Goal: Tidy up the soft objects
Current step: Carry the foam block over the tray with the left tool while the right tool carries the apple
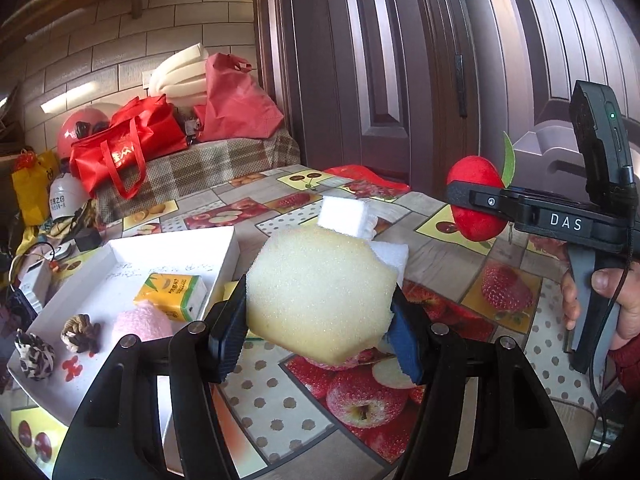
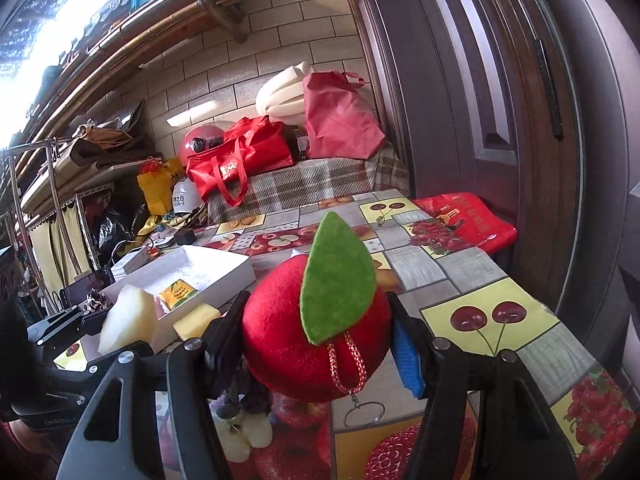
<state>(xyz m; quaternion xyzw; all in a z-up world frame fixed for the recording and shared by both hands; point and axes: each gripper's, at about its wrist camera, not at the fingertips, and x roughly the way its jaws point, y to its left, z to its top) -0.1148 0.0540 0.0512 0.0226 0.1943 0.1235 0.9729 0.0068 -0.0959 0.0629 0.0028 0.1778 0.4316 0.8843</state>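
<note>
Left gripper (image 1: 320, 320) clamped across yellow sponge (image 1: 320, 292), right gripper (image 2: 320, 340) on plush apple (image 2: 312, 344); both light, squashy, best pinched mid-body.

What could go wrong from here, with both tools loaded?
1. The left tool pinches the sponge near its lower edge, so the sponge might pivot or slip on the way to the tray.
2. The tray already holds a tissue pack and a pink item; a bulky sponge could land on them or hang over the rim.
3. The plush apple in the right tool dangles a key ring that may snag.
</note>
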